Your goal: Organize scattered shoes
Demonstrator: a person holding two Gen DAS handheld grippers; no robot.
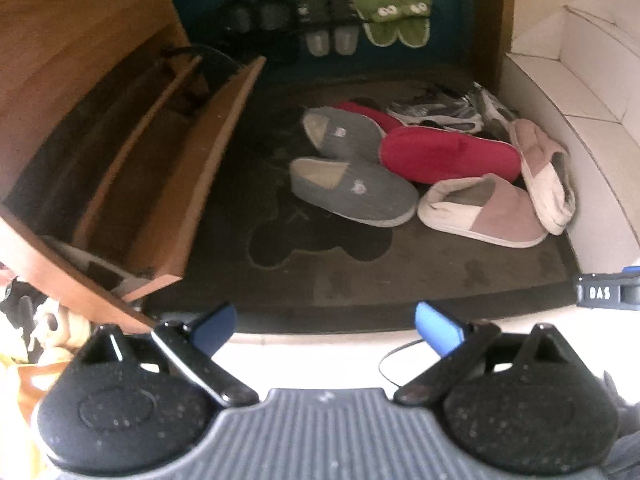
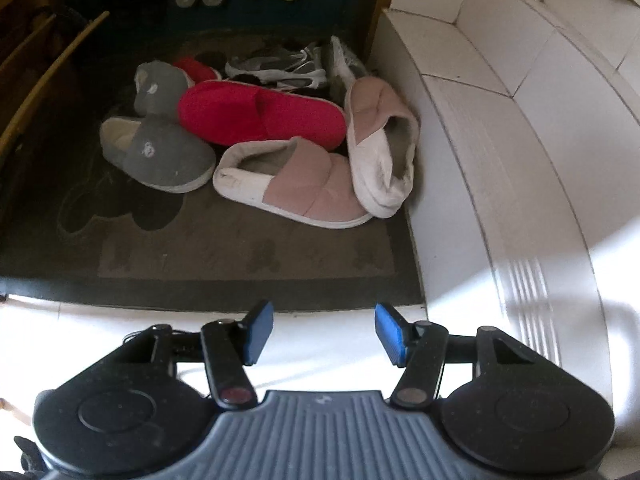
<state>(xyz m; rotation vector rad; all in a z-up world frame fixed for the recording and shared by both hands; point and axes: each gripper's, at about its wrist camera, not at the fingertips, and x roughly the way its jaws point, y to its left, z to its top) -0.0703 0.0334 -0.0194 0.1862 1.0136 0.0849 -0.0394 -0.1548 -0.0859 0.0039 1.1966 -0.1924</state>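
Two grippers, left [image 1: 325,326] and right [image 2: 324,332], hang open and empty over the doormat [image 2: 224,256]; grey, red, pink slippers [image 2: 296,184] heaped, possibly sneakers behind.

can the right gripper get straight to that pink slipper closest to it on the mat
Probably yes. The right gripper is open and empty, and only bare mat lies between it and the near pink slipper, whose top is uncovered.
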